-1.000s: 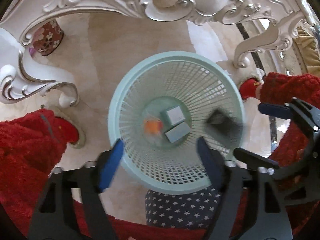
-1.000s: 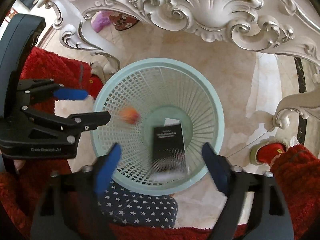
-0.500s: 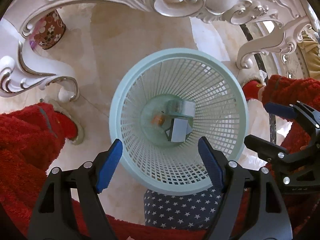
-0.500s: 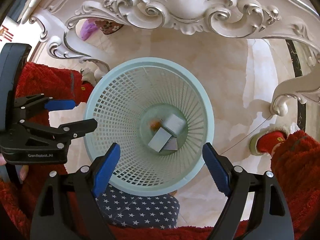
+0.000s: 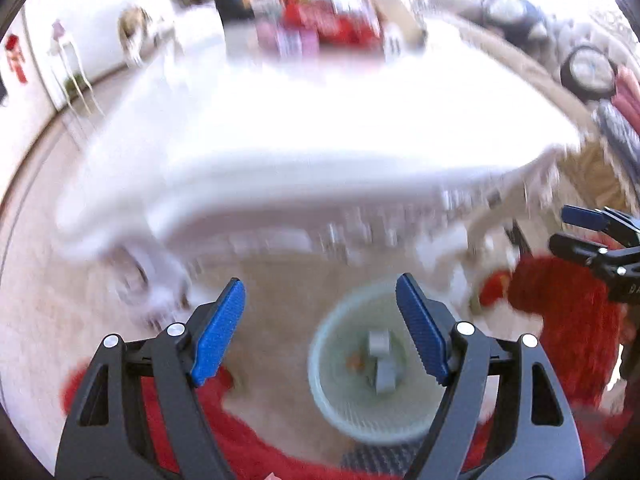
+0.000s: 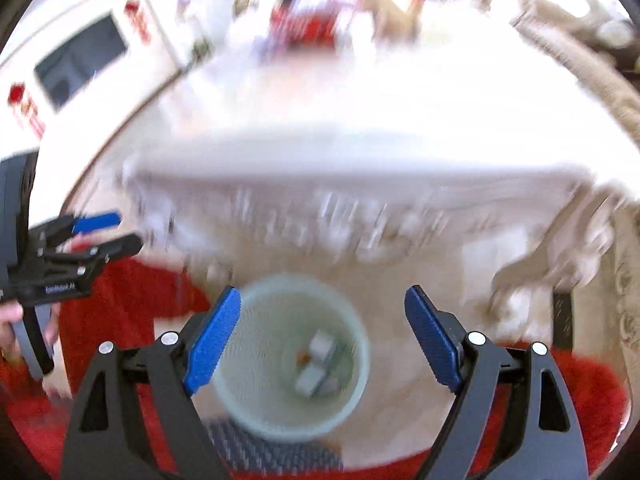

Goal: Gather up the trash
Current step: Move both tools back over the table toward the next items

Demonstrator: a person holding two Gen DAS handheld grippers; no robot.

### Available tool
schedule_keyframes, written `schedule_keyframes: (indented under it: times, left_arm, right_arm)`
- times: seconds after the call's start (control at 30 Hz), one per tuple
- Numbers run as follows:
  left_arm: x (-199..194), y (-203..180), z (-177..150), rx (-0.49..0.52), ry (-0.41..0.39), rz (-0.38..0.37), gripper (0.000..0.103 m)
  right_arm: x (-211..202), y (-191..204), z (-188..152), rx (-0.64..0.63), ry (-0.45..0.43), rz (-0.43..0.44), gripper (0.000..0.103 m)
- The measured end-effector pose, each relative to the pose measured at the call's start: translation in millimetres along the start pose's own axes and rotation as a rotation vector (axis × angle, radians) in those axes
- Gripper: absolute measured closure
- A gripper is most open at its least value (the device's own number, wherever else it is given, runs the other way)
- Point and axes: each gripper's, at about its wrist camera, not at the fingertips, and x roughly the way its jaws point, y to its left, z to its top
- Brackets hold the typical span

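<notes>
Hovering wide, empty: left gripper, right gripper, jaws just widening; round mesh basket below.

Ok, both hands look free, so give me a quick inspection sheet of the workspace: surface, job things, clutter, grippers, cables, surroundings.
Surface: pale floor under a white ornate table; the tabletop is overexposed and blurred.
Job's things: pale green mesh basket standing on the floor, with grey box-like pieces and a small orange scrap at its bottom.
Clutter: blurred red and pink items at the table's far end; too smeared to identify.
Grippers: left gripper open and empty; right gripper open and empty, its jaws having just opened wider.
Cables: nothing seen.
Surroundings: red fuzzy clothing on both sides, star-print fabric by the basket, white wall behind.
</notes>
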Motion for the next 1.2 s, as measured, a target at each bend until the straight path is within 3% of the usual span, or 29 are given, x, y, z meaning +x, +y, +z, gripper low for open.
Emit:
schedule_keyframes:
  times: [0.1, 0.33, 0.57, 0.67, 0.8, 1.03, 1.2]
  left_arm:
    - [3.2, 7.2, 45.7, -0.038, -0.059, 0.015, 0.027]
    - [56.5, 26.5, 133.8, -0.204, -0.081, 0.057, 0.027]
    - [119.2, 36.2, 201.6, -0.3, -0.036, 0.123, 0.027]
    - [134.6, 36.8, 217.9, -0.3, -0.021, 0.131, 0.027]
    - [152.3, 37.5, 236.0, -0.322, -0.012, 0.123, 0.027]
    - [170.9, 31.5, 250.9, -0.322, 0.001, 0.139, 0.021]
    - [176.6, 30.3, 259.7, -0.308, -0.001, 0.178, 0.021]
  right_arm:
    - [-13.7, -17.6, 37.5, 0.042, -0.128, -0.084, 0.017]
    - [9.3, -56.2, 106.4, 0.179, -0.196, -0.203, 0.017]
    - [48.6, -72.1, 158.9, 0.157, -0.241, -0.248, 0.017]
    - [52.1, -84.1, 180.7, 0.061, -0.278, -0.238, 0.013]
    - [67.3, -104.6, 210.3, -0.068, -0.255, -0.241, 0.01]
    - [78.2, -119.2, 234.6, -0.206, -0.233, -0.159, 0.008]
    - [95.6, -122.3, 246.8, -0.256, -0.211, -0.155, 0.008]
